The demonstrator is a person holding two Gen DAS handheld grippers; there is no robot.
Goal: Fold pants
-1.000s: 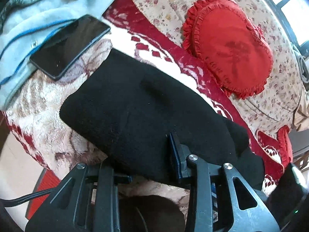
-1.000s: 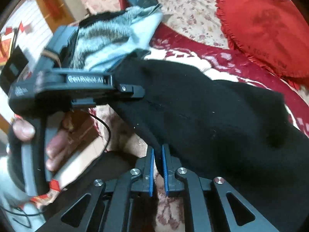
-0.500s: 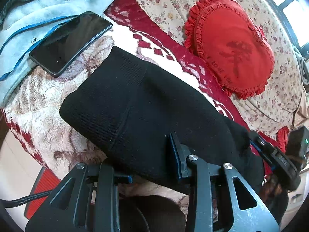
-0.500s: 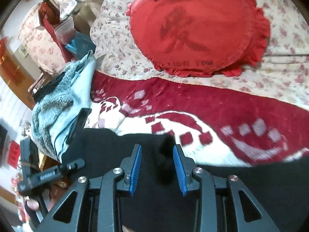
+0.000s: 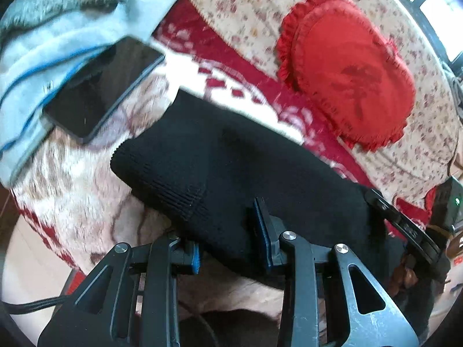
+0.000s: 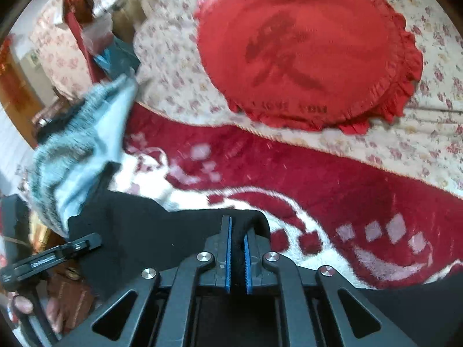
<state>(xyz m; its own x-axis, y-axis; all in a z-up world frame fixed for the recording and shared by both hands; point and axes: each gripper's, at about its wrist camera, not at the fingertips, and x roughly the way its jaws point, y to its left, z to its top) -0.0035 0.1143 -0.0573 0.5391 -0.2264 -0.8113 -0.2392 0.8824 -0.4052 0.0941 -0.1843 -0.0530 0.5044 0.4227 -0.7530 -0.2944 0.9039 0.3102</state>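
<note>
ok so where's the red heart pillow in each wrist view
Left wrist: the red heart pillow sits upper right, beyond the black pants.
Right wrist: the pillow fills the upper centre, beyond the red blanket.
Shared landmark: the grey-blue garment, upper left in the left view, left in the right.

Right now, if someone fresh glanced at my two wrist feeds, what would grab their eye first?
Probably the red heart-shaped cushion, lying on the floral cover beyond the red and white blanket. Next, the black pants spread across that blanket, with the right gripper pinching a fold of them and the left gripper open around their near edge. Then the dark phone, resting partly on a light blue garment beside the pants.
</note>
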